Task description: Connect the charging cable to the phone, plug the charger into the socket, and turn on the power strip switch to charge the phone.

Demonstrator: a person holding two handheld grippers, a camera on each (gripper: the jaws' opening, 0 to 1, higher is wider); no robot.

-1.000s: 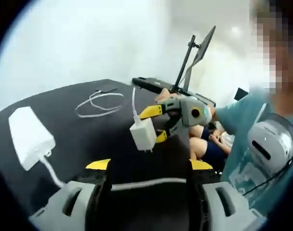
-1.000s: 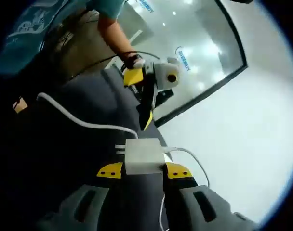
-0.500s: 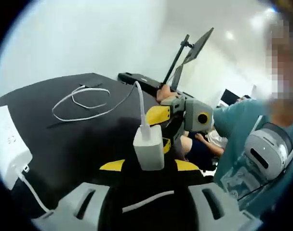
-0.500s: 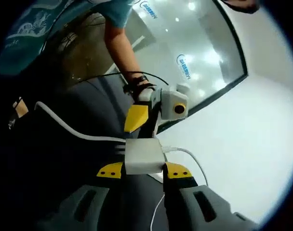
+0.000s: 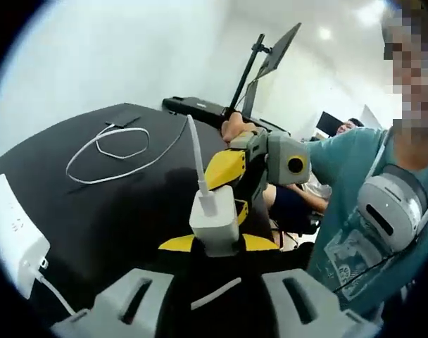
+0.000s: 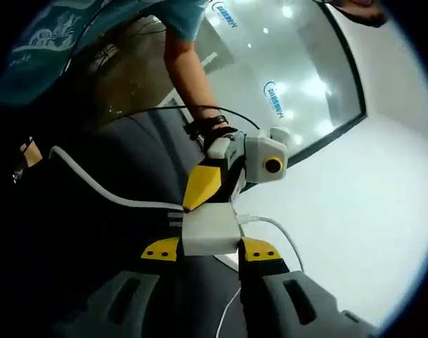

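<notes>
A white charger point(image 5: 214, 224) is held in mid-air above the black table point(image 5: 129, 204). My left gripper point(image 5: 217, 244) has its yellow tips against both sides of it. My right gripper point(image 5: 228, 191) comes in from beyond and is shut on the same charger point(image 6: 210, 231), which sits between its own tips point(image 6: 210, 248). One yellow jaw of the left gripper point(image 6: 194, 204) lies on the charger's prong end. The thin charging cable point(image 5: 105, 151) loops across the table to a dark flat phone point(image 5: 122, 117). A white power strip point(image 5: 13, 236) lies at the left.
The power strip's thick white cord point(image 5: 217, 292) runs under my left gripper and shows again as the cord point(image 6: 94, 186). A tilted screen on a stand point(image 5: 270, 60) rises at the table's far edge. A person in a teal shirt point(image 5: 355, 232) stands close on the right.
The left gripper's jaws have narrowed and drawn up around the charger. The charger now stands between its tips instead of ahead of them. The right gripper has kept its hold.
</notes>
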